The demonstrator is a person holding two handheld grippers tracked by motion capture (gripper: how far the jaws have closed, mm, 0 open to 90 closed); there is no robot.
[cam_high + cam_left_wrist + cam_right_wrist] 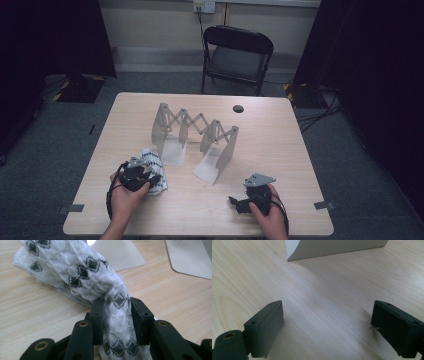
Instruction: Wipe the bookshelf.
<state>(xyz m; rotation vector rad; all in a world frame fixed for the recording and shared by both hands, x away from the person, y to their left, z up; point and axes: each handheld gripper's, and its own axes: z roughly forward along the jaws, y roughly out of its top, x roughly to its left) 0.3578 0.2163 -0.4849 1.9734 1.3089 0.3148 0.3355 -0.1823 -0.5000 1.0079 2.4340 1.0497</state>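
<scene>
The left gripper (116, 322) clamps a fold of the cloth (82, 277), which lies bunched on the table (280, 130) before the rack (195, 135). The right gripper (327, 330) rests wide open, empty. Judgement: placement on the rack remains.

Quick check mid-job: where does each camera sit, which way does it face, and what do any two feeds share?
High view: above the person's side, looking forward and down on the table; both hands, left gripper and right gripper show.
Left gripper view: rides that gripper, looking along its fingers at the patterned cloth between them.
Right gripper view: rides that gripper, looking past its spread fingers at bare tabletop.
Shared: the white folding rack appears in all three.
</scene>
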